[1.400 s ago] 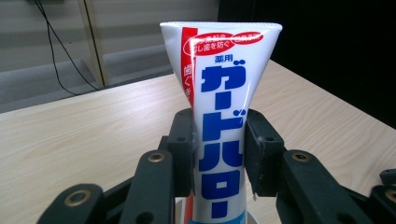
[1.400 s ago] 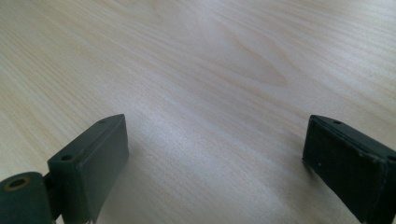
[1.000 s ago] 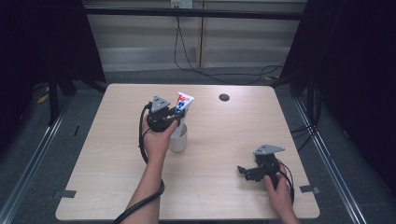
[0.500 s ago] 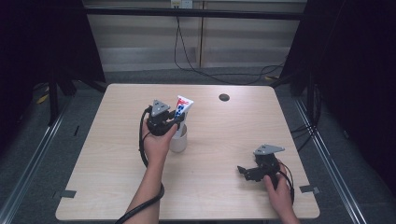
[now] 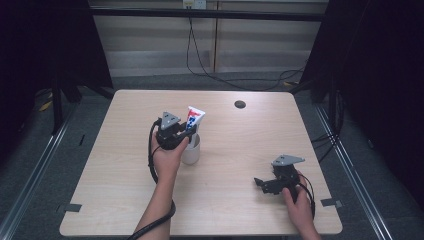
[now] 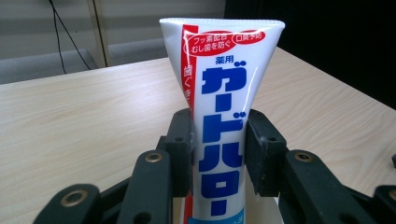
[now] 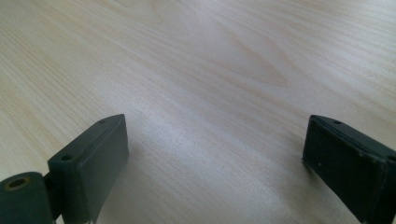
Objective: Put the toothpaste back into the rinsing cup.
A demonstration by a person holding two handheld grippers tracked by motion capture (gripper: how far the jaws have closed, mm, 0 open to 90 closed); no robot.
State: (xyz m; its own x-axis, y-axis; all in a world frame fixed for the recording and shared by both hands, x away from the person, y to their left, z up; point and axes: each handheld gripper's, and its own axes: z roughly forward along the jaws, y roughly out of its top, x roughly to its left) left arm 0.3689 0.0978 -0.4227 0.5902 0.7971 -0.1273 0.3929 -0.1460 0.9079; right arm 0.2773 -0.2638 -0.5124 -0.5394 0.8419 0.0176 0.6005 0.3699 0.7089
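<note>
The left tongs (image 5: 186, 134) pinch the tube (image 6: 224, 135) by its lower body, flat crimped end up, so its cap end can stand inside the cup (image 5: 192, 150) just left of the frame's centre in the high view. The right tongs (image 5: 262, 184), spread with nothing between, rest on the worktop (image 5: 240, 145) at lower right, well apart, probably waiting.

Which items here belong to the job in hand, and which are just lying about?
In the job:
- white toothpaste tube with blue and red print
- white cylindrical cup
- left tongs, shut on the tube

Lying about:
- small dark round disc on the light wooden table
- right tongs, open, idle
</note>
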